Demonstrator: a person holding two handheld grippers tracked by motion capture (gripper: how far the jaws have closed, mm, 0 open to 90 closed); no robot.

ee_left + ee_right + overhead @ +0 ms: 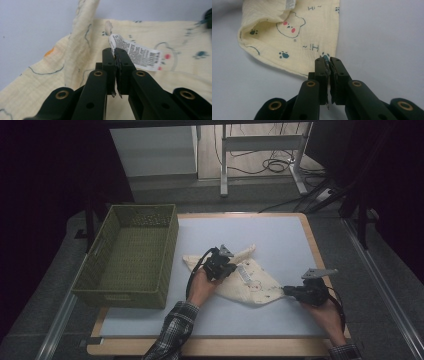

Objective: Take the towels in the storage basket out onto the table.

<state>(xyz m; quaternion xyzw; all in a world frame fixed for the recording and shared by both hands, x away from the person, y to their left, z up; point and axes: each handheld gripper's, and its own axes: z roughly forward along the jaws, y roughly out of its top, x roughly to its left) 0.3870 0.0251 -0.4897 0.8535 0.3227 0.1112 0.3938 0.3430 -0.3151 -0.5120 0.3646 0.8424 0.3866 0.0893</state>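
We see a pale yellow muslin cloth (250, 282) printed with bears and paws (white care label (140, 53) attached) lying mid-table on the blue-grey mat (280, 235); left gripper (115, 51) pinches it by the label, right gripper (327, 60) pinches its corner; a green wicker basket (97, 270) stands left; cables trail behind.

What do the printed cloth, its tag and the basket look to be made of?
Cloth: soft crinkled cotton-like weave, matte, fine wrinkle lines. Care label: thin smooth printed ribbon, probably synthetic, curling. Green basket: woven wicker or plastic strands; can't tell which.
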